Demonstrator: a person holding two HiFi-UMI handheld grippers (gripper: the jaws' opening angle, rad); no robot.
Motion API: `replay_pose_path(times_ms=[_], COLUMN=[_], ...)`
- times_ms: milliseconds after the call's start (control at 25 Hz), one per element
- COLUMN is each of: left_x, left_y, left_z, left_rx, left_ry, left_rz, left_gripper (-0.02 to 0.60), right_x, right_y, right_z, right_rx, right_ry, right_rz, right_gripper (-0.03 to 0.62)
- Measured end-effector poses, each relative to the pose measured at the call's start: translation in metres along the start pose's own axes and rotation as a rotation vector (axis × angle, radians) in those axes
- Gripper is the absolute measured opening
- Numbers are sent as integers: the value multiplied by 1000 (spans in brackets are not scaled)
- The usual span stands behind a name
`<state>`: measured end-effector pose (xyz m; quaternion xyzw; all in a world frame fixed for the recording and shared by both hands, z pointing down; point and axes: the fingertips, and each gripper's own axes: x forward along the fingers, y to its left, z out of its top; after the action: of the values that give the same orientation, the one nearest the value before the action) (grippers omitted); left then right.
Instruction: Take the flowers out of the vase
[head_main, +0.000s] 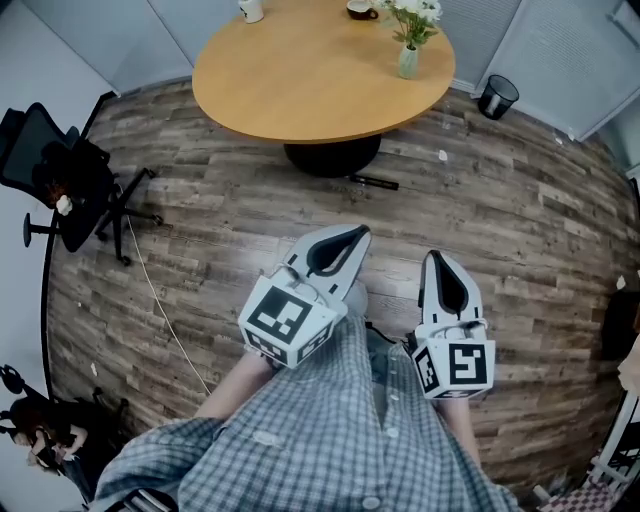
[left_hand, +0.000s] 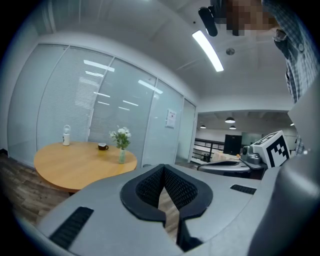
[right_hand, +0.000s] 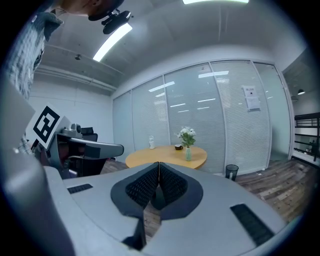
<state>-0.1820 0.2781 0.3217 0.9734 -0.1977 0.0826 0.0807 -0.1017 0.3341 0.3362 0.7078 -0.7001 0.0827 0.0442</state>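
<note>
Approach step; my left gripper (head_main: 348, 236) and right gripper (head_main: 441, 260) are closed, empty. Next: open on the flowers (head_main: 414, 16) at the table's (head_main: 300, 80) far-right edge.

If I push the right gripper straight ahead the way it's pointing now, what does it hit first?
Probably the near edge of the round table; open floor lies before it. The shut right gripper lines up left of the vase, though height is hard to judge.
</note>
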Motion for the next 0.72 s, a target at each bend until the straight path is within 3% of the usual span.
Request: replay_pose_path(times_ms=[280, 720], left_x=[40, 110], left_y=[-2, 23], left_z=[-2, 3], left_rx=[0, 9], left_ry=[13, 55], left_rz=[-65, -115], left_gripper=[8, 8], right_x=[5, 62], right_y=[-34, -85], right_z=[-9, -6], right_rx=[21, 8], right_ry=[21, 32], right_rz=[-78, -114], right_gripper=[11, 11])
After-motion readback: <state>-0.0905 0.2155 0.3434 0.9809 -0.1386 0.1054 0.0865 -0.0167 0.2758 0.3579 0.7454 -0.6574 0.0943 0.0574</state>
